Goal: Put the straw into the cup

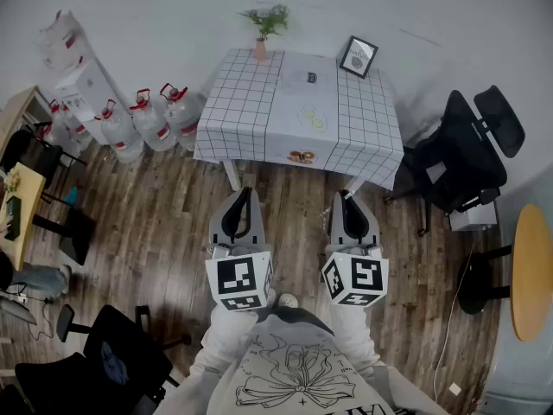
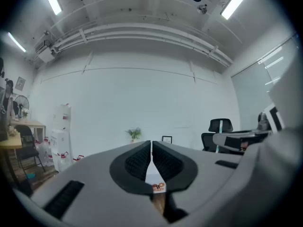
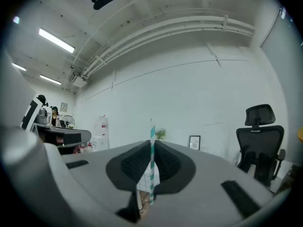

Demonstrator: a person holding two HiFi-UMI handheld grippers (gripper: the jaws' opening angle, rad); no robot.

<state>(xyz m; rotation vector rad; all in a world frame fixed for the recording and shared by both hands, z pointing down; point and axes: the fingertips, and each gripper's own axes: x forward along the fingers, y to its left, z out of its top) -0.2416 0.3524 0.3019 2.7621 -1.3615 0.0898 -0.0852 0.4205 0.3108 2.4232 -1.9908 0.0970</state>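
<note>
A teal-and-white striped straw [image 3: 152, 161] stands upright between the jaws of my right gripper [image 3: 152, 144], which is shut on it. My left gripper [image 2: 151, 144] is shut with nothing in it. In the head view both grippers, left [image 1: 245, 195] and right [image 1: 346, 197], hang side by side over the wooden floor, short of the table [image 1: 251, 102] with its checked cloth. A small dark thing [image 1: 311, 78] at the table's far middle may be the cup; it is too small to tell. The straw does not show in the head view.
On the table are a potted plant [image 1: 263, 26], a picture frame [image 1: 358, 56], pale green rounds [image 1: 313, 118] and a brown item [image 1: 301, 156] at the near edge. Water jugs [image 1: 147, 119] stand left, a black office chair [image 1: 467, 154] right, and a round wooden table [image 1: 531, 271] far right.
</note>
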